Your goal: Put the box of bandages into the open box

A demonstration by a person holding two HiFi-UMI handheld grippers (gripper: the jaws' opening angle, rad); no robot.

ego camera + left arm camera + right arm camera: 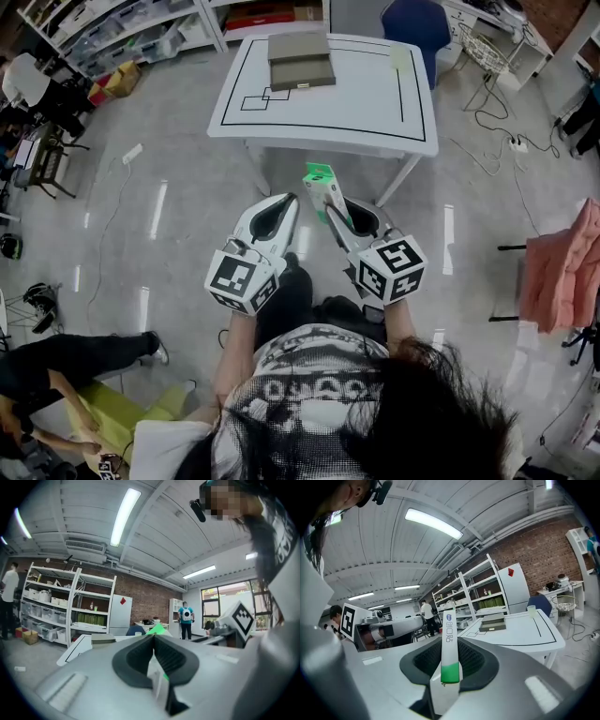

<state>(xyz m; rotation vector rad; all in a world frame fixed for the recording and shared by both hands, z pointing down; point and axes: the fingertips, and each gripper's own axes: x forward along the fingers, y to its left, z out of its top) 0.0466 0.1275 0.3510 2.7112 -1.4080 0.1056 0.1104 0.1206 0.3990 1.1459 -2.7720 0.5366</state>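
Your right gripper [337, 214] has its fingers [477, 662] clamped on the box of bandages [449, 634], upright and edge-on, probably for carrying to the open box [301, 61] well ahead on the bench [375, 103]; left gripper [284, 204] fingers together, empty.

Brick wall [543, 550], white shelving [51, 606], glossy grey floor [141, 206].

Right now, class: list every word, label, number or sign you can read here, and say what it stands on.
Box of bandages: blue logo and dark print down its edge, too blurred to read.
Marker cubes: black-and-white square patterns, no words.
White cabinet: red diamond sign, no lettering legible.
Nothing reads clearly.
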